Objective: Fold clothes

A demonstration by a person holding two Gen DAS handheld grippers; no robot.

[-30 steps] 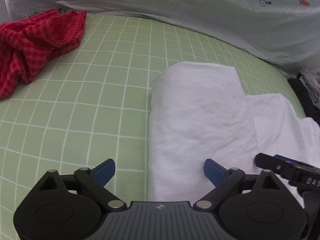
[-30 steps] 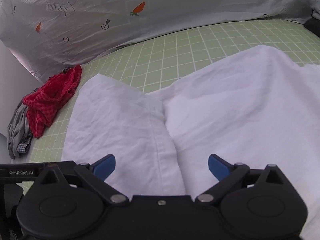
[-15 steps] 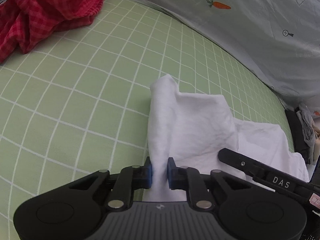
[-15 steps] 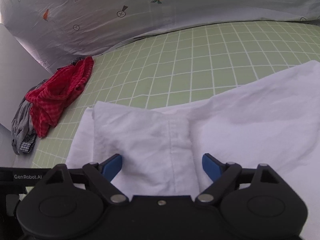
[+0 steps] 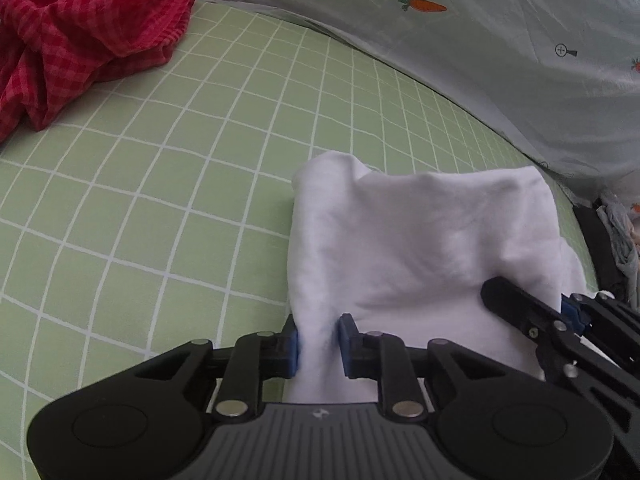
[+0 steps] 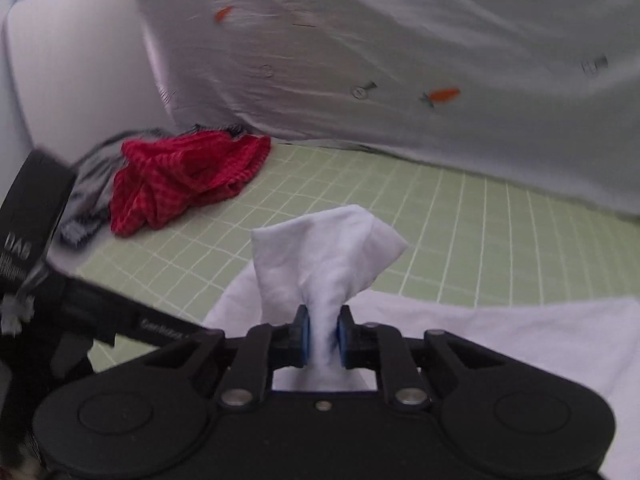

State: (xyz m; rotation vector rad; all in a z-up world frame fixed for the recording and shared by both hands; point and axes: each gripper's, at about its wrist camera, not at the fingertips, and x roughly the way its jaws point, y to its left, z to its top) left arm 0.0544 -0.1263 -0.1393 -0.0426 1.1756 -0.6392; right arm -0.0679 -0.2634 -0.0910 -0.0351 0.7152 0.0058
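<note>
A white garment (image 5: 420,240) lies partly folded on the green checked bedsheet (image 5: 160,200). My left gripper (image 5: 319,344) pinches the garment's left edge between its blue pads, and its jaws are easing open a little with the cloth still pressed. My right gripper (image 6: 323,340) has just been closing and holds a bunched corner of the same white garment (image 6: 328,248), raised off the bed. In the left wrist view the right gripper (image 5: 570,314) sits at the garment's right side.
A crumpled red checked cloth (image 5: 80,40) lies at the far left of the bed, beside a grey striped garment (image 6: 88,184). A pale sheet with carrot prints (image 5: 480,40) rises behind the bed. Dark clothes (image 5: 612,240) sit at the right edge.
Both grippers were open over the flat white garment. The left one shut on its left edge first; the right one then shut on a fold, rolled and lifted it into a bunch.
</note>
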